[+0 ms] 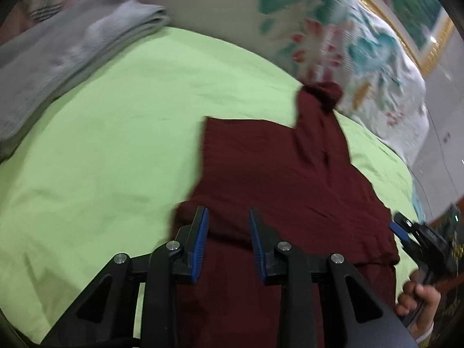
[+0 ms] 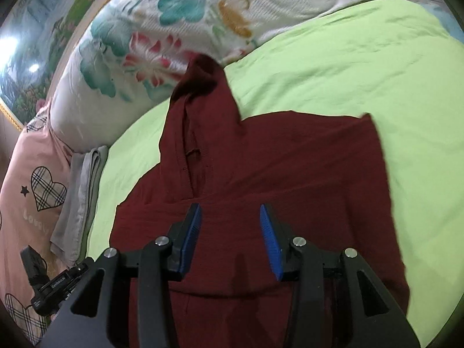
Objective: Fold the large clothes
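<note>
While spread on the lime green bedsheet [image 1: 116,133], maroon garment [image 1: 275,174] beneath left gripper [image 1: 229,220], jaws parted and empty, folded grey cloth [image 1: 58,58] far left, from right wrist, maroon garment under right gripper [image 2: 230,217], jaws released, floral pillow [image 2: 130,43] behind.

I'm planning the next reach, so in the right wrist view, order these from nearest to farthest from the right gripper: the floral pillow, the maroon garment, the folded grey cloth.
1. maroon garment, directly under the right gripper.
2. folded grey cloth, off to the left.
3. floral pillow, beyond, at upper left.
</note>
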